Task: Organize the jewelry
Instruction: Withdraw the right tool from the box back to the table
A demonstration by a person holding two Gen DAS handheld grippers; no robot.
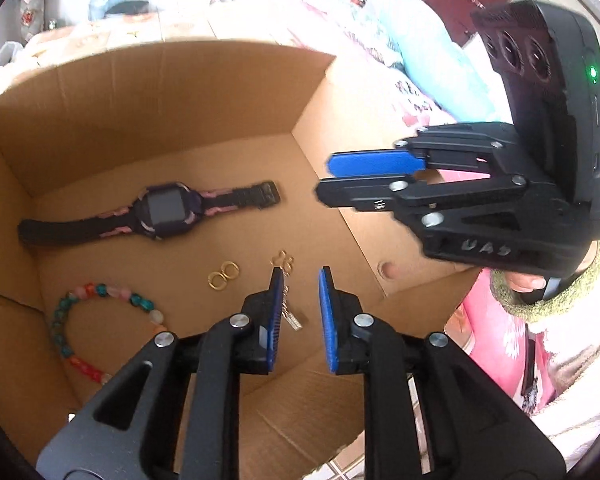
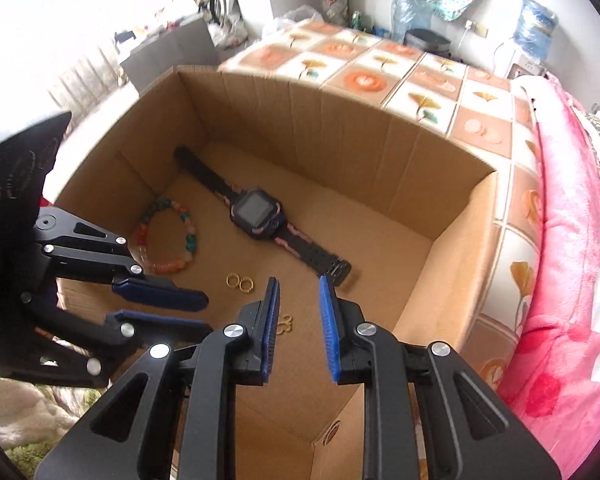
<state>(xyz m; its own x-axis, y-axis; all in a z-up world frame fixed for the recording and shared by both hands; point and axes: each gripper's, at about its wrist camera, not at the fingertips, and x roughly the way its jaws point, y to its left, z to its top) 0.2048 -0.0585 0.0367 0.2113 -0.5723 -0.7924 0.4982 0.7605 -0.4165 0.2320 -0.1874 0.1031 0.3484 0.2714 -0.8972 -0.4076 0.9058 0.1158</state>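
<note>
Open cardboard box [image 1: 148, 96] holding all jewelry on its floor: smartwatch [image 1: 160, 210] at 10 o'clock, bead bracelet [image 1: 100, 320] at 8 o'clock, two gold rings [image 1: 223, 275] near centre. Left gripper [image 1: 300, 280] and right gripper [image 2: 299, 292] over box, jaws slightly apart, empty.

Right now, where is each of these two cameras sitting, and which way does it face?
Left wrist: on the left gripper, looking down into the cardboard box; the right gripper and a hand show.
Right wrist: on the right gripper, looking down into the same box; the left gripper shows.
Shared: smartwatch, bead bracelet, gold rings.
</note>
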